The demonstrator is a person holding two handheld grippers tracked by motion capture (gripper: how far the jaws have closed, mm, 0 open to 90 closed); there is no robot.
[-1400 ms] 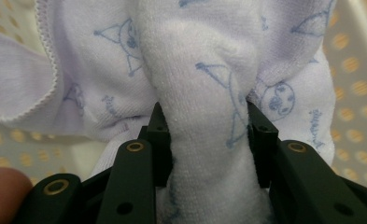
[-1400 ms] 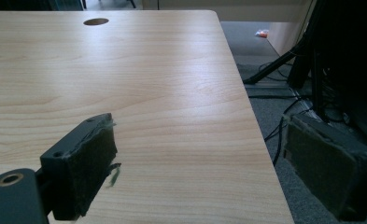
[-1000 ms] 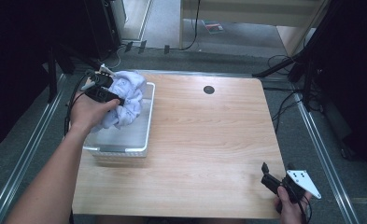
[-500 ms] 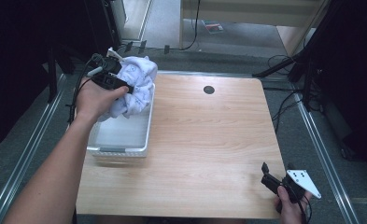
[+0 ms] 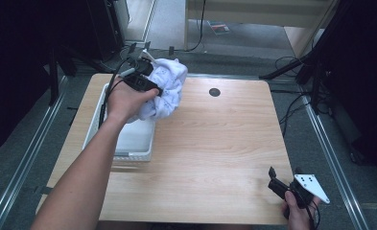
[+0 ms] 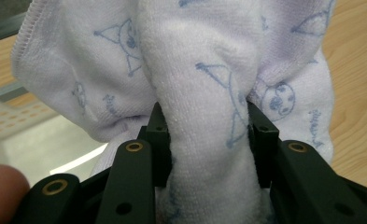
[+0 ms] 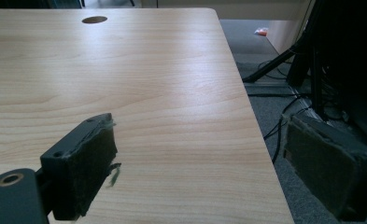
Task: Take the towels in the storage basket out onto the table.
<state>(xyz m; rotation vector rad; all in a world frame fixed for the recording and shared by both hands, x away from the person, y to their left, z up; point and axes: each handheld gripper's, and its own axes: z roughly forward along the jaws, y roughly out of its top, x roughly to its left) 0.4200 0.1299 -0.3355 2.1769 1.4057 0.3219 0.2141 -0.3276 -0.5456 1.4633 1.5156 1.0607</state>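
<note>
A white towel (image 5: 167,88) with pale blue cartoon prints hangs bunched above the right rim of a white plastic basket (image 5: 128,143) at the table's left. My left gripper (image 5: 150,86) is shut on a thick fold of it; in the left gripper view both jaws press into that towel (image 6: 204,140) fold, left gripper (image 6: 207,140) shown from behind. My right gripper (image 5: 272,175) rests at the table's near right corner, held by a hand. In the right gripper view its jaws of the right gripper (image 7: 209,163) stand wide apart with nothing between them.
The wooden table (image 5: 224,139) has a round cable hole (image 5: 214,92) near its far edge. The table's right edge (image 7: 253,121) drops to a floor with cables and dark stands. Metal rails run along both sides of the table.
My left gripper has lifted the towel out of the basket and carried it up and to the right, over the basket's rim. The right gripper has stayed put.
</note>
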